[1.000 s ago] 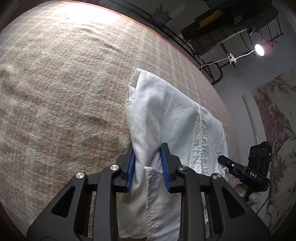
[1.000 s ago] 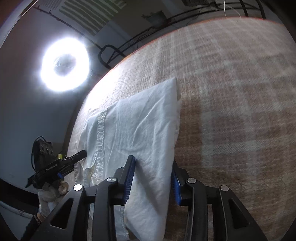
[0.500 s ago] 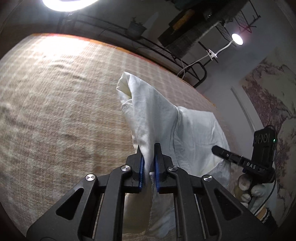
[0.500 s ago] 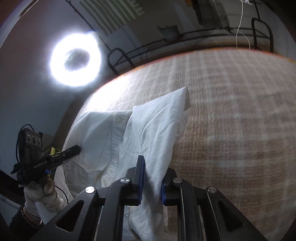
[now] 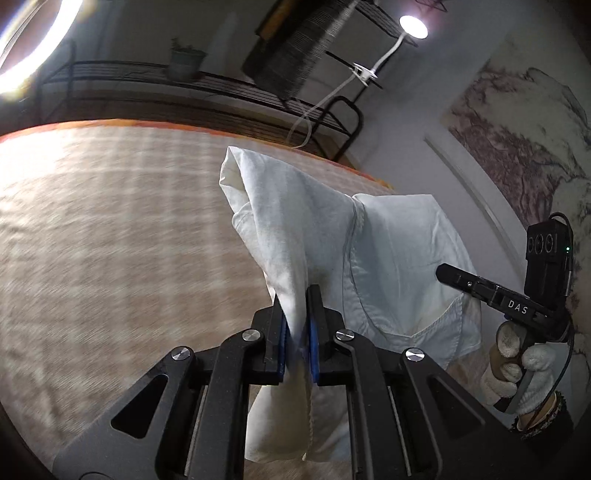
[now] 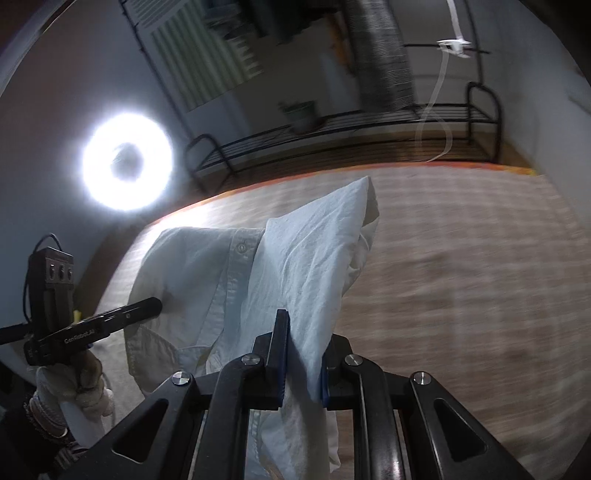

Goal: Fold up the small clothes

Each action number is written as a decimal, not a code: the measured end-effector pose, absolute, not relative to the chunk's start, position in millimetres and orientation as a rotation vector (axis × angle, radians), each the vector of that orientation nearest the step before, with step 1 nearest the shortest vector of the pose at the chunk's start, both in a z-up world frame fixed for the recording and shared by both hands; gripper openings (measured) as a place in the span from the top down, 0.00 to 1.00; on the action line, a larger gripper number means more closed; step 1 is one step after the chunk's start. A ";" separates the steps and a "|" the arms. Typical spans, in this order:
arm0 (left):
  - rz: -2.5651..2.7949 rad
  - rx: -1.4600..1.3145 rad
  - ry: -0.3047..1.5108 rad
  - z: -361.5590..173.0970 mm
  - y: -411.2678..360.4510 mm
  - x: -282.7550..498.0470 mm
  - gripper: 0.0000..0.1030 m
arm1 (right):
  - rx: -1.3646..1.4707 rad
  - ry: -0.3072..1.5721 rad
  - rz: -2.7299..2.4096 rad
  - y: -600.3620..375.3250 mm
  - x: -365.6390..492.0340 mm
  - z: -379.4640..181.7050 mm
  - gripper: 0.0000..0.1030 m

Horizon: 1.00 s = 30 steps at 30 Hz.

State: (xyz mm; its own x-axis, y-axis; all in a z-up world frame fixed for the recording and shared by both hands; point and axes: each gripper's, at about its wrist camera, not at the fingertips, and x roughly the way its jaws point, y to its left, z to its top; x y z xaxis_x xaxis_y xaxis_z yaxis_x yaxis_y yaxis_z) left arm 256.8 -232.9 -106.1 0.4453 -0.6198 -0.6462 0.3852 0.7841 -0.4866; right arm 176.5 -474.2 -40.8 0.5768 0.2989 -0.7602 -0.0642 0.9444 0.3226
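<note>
A small white button shirt (image 5: 391, 258) hangs lifted above a beige plaid blanket (image 5: 110, 229). My left gripper (image 5: 297, 332) is shut on a bunched edge of the shirt, which drapes down past its blue pads. My right gripper (image 6: 301, 354) is shut on the opposite edge of the same shirt (image 6: 295, 266). The button placket (image 6: 240, 247) and a chest pocket (image 5: 417, 314) face the cameras. The other gripper shows at the right in the left wrist view (image 5: 491, 291) and at the left in the right wrist view (image 6: 92, 328), each held by a gloved hand.
The blanket (image 6: 461, 277) covers the whole work surface, with an orange edge at the far side. A black metal rack (image 6: 351, 125) with a plant pot stands behind it. A ring light (image 6: 127, 160) glares at the left, and a clip lamp (image 5: 413, 27) at the back.
Both grippers closed on the shirt's edges, then lifted it off the blanket. The cameras have tilted up, so more of the room behind shows now.
</note>
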 end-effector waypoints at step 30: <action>-0.559 -0.153 0.889 -152.9 -485.8 393.6 0.87 | 0.108 0.947 -0.270 -707.8 312.7 -97.7 0.77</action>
